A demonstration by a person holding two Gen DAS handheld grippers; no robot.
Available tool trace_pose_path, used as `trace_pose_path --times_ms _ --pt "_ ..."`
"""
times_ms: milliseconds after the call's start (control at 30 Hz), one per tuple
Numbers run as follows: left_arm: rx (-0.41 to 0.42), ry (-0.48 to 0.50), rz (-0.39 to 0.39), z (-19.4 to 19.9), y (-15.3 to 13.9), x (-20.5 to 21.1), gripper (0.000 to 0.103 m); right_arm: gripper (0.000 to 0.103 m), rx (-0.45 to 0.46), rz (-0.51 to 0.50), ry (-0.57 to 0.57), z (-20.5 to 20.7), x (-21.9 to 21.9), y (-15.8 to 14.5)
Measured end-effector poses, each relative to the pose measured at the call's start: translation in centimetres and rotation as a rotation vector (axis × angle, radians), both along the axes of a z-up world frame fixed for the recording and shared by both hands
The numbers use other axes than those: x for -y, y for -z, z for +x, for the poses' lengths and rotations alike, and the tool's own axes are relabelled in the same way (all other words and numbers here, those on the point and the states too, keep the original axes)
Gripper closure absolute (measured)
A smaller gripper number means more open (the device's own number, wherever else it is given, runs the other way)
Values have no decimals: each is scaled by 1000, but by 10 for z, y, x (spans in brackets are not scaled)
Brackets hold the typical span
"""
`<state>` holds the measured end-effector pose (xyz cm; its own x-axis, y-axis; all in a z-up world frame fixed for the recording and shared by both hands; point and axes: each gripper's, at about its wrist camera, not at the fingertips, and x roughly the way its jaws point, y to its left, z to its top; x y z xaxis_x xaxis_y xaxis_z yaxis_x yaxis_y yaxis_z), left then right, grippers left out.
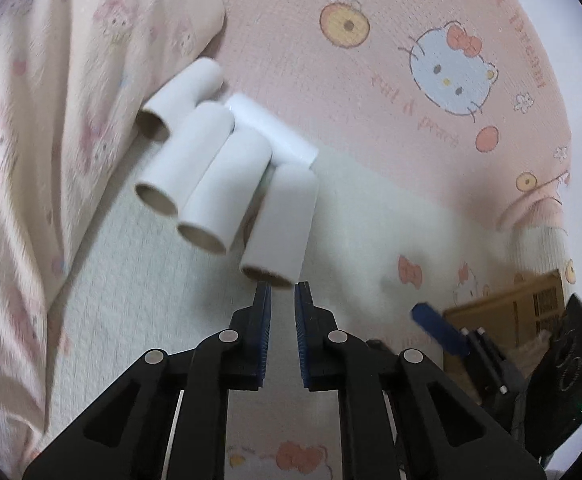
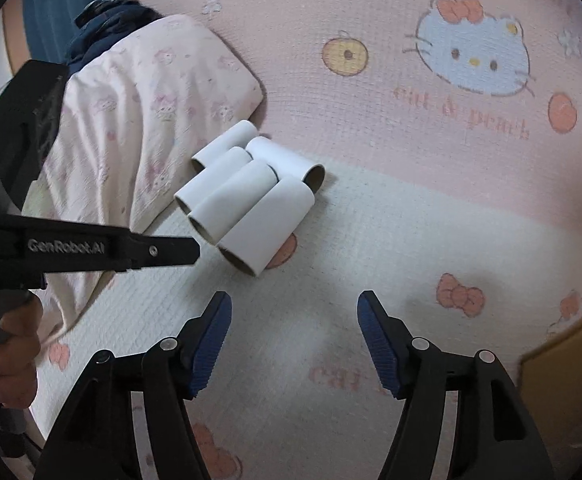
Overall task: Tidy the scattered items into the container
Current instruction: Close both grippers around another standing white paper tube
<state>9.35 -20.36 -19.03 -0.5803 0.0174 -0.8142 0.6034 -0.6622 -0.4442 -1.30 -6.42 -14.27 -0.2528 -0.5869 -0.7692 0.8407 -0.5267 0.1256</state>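
- Quilt (image 2: 139, 120): it lies bunched at the left, close beside the tubes. A tool swinging in from that side could snag the cloth and drag it over them.
- Left tool (image 1: 282, 292): fingers nearly pressed together with a thin gap, pinching nothing, tips just short of the nearest tube's open end. At that width it cannot take a tube around the body; pushed forward, it would likely shove the tube away.
- Tubes (image 2: 247, 196): five white rolls lie on the bed (image 2: 371, 240), packed side by side and touching, one crosswise behind. Lifting one may roll its neighbours, since the soft sheet gives no firm stop.
- Right tool (image 2: 294, 308): fingers spread wide, empty, hovering short of the pile. Both tools aimed at the same tube could collide.
- Box (image 1: 507, 312): a cardboard box at the far right, partly hidden; probably the container, though I cannot tell.
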Motion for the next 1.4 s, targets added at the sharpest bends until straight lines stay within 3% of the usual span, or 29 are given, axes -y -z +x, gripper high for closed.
trace_pose_path --times_ms 100,200,267,333,400,500,633,800,967,1067,1400 --pt "-16 -3 37 -11 5 9 90 39 49 -24 27 -8 5 10" --pt "-12 -2 78 -21 11 12 87 39 31 -19 22 -9 9 18" --pt "6 -13 66 -26 12 12 78 39 30 -10 15 -10 13 26" --pt "1 -5 29 -33 10 12 60 39 37 -4 12 -11 15 30" --pt "21 8 -27 -40 8 12 57 39 56 -5 7 -12 17 33" --pt "64 26 -34 -49 14 16 57 39 95 -17 19 -15 17 35" --pt "51 12 113 -50 26 24 57 39 146 -21 34 -21 17 39" --pt "15 15 177 -52 26 22 57 39 187 -46 36 -24 16 36" --pt "31 67 152 -64 22 9 57 39 187 -51 17 -24 23 35" --pt "17 75 202 -66 25 8 57 39 217 -63 28 -27 24 37" --pt "15 44 220 -63 25 15 57 39 343 -142 100 -48 18 45"
